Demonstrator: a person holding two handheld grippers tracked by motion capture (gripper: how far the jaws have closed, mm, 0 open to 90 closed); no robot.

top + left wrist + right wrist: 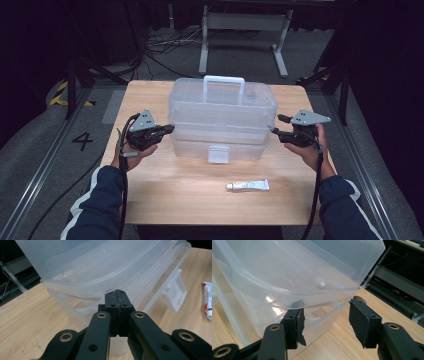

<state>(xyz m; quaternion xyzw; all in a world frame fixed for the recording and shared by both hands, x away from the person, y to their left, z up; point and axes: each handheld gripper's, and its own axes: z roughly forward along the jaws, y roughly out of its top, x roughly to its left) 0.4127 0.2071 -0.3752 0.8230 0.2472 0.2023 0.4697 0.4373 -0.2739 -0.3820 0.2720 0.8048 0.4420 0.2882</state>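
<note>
Between the left gripper and right gripper sits the clear box.

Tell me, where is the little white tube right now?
In the high view the white tube lies on the wooden table, just in front of the clear plastic box.

Centre of table: storage box – grippers flanking left and right; tube at lower centre, before box.

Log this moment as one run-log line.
left gripper: shut, at left end of clear plastic storage box | right gripper: open at right end | white tube: lying on wooden table
</note>
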